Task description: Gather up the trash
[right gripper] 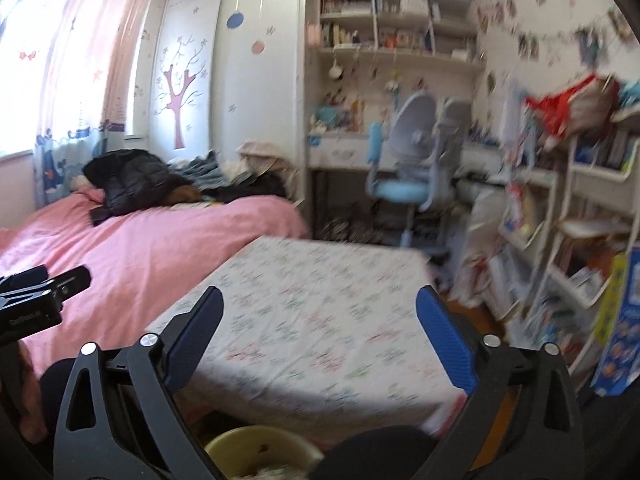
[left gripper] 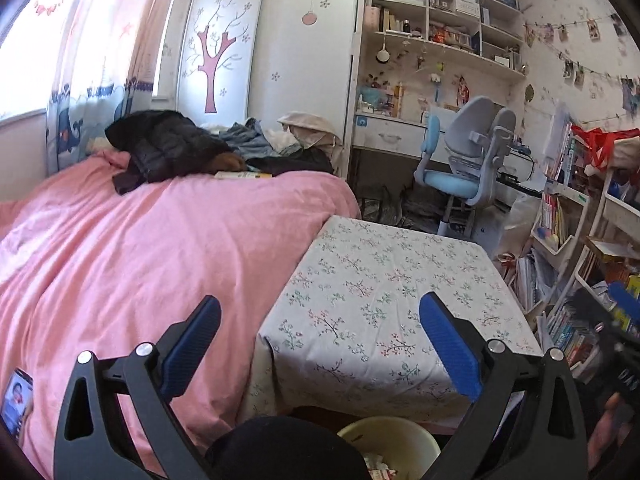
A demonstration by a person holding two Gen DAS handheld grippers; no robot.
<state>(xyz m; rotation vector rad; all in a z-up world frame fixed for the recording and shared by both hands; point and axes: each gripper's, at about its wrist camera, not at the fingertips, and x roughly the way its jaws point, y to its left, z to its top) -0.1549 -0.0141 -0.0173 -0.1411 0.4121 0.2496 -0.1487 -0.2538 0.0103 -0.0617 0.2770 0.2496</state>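
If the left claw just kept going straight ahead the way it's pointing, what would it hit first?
Probably the flowered tablecloth: the left gripper, jaws open and empty, points slightly downward over that table, beside the pink bed. Depth is hard to judge through the fisheye.

I can't make out any readable text. Far ahead of my left tongs, a small blue tag on the desk drawer bears a white mark, too small to read.
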